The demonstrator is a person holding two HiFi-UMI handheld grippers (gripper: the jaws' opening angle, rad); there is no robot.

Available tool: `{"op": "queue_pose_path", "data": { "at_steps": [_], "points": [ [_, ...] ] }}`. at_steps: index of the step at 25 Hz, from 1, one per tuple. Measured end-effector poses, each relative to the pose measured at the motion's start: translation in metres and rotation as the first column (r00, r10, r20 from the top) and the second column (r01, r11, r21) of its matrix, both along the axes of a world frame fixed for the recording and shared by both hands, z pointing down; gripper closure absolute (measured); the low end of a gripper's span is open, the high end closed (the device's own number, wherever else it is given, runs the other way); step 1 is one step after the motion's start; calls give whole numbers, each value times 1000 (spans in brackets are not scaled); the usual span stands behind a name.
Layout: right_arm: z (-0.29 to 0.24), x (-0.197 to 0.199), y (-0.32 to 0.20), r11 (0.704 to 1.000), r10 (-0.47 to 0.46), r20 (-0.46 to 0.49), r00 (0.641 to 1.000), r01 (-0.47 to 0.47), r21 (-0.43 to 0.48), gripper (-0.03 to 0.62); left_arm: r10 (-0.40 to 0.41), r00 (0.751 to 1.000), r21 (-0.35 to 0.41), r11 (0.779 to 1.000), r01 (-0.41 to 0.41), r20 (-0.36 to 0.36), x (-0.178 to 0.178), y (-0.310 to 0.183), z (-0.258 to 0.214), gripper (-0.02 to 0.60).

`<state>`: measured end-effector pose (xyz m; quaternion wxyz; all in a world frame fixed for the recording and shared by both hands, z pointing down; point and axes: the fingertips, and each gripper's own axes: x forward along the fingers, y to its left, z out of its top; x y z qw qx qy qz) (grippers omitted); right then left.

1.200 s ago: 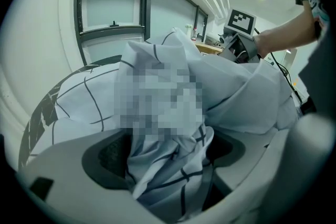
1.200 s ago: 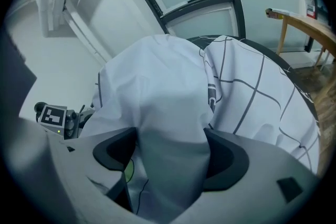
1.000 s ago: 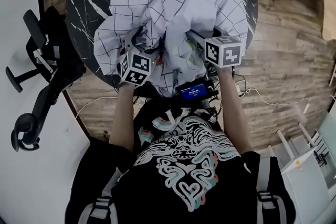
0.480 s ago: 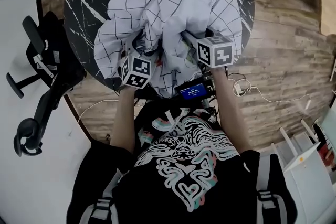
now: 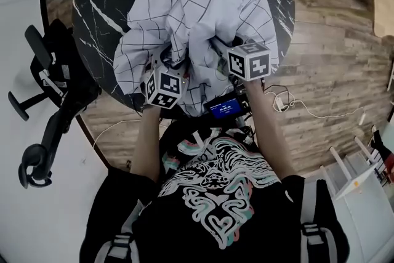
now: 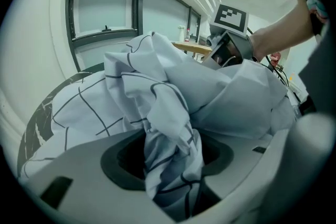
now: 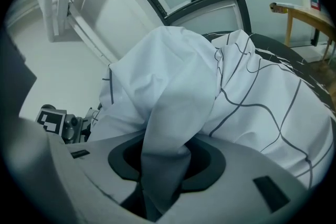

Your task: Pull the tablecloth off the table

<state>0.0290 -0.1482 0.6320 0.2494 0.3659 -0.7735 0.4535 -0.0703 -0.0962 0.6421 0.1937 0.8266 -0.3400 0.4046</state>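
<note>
At the left edge of the head view a black office chair [image 5: 46, 101] stands just beside the round, black marbled worktop [image 5: 101, 3]. In the upper middle lies the tablecloth [image 5: 197, 9], white with a thin dark grid. It is bunched into a crumpled heap on the near half of the worktop, and its lower folds spill over the near rim. Bare marble shows to the left of it and above it. The left hand-held gripper [image 6: 173, 181] has just been closing and pinches a twisted fold of the cloth between its jaws. Below centre a small lit screen [image 5: 225, 108] sits between the person's forearms. The right hand-held gripper [image 7: 160, 181] has likewise been closing and clamps a smooth hanging fold. At right a white cable [image 5: 308, 115] trails over the wooden floor [image 5: 332, 40]
</note>
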Motion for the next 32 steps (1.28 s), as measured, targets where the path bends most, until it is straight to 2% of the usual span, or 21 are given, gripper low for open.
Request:
{"op": "queue_pose_path", "data": {
  "at_steps": [6, 15, 32],
  "points": [
    [0, -1, 1, 999, 30, 56, 998, -31, 9, 444, 18, 1000, -25, 1000, -19, -22, 8, 1, -1, 360],
    [-9, -6, 0, 998, 44, 114, 993, -47, 32, 464, 22, 998, -18, 1000, -23, -55, 20, 1, -9, 416],
    [-38, -7, -2, 992, 91, 209, 974, -107, 64, 479, 24, 994, 32, 999, -21, -105, 38, -2, -37, 446]
  ]
}}
